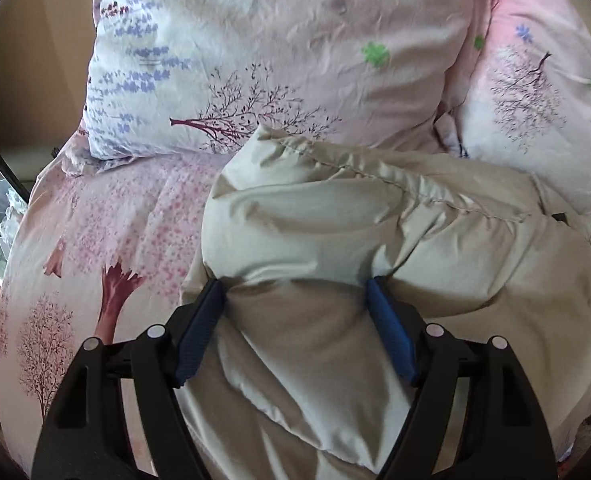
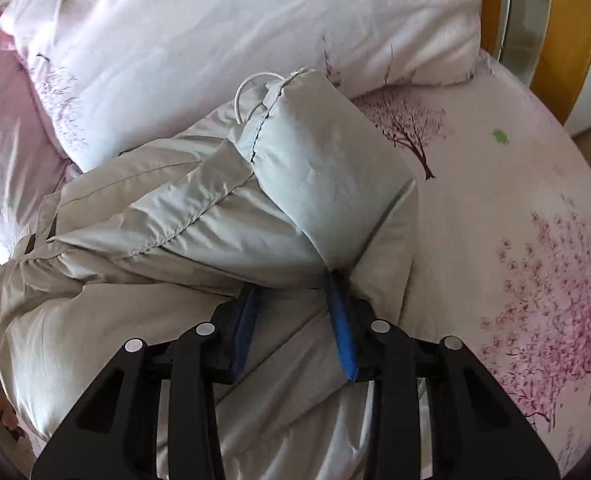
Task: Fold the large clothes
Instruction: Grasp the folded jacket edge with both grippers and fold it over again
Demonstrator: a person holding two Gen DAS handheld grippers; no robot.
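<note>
Left gripper (image 1: 295, 292) spread wide, blue pads (image 1: 199, 332) pressed into a bulge of the beige puffer jacket (image 1: 375, 240) with cloth bunched between them; whether it actually pinches the cloth, cannot tell. Right gripper (image 2: 293, 280) narrower, both fingertips buried under a folded-over padded flap (image 2: 327, 172) of the same jacket, cloth between the pads, looks clamped on the jacket.

Jacket lies bundled on the bed, on the pink tree-print sheet (image 1: 95, 248). In the left wrist view its left edge runs down the middle of the frame, and the stitched seam (image 1: 415, 192) crosses its far side. In the right wrist view the flap's right edge drops off to bare sheet (image 2: 515, 220), and a white cord loop (image 2: 251, 88) sticks out at the flap's far end.

Far side tight: the jacket's far edge touches the floral pillow (image 1: 275, 60), with a second pillow (image 1: 535, 100) just beside it on the right. Open sheet to the left of the jacket in the left view and to its right in the right view. Wooden bed frame (image 2: 555, 60) at far right.
</note>
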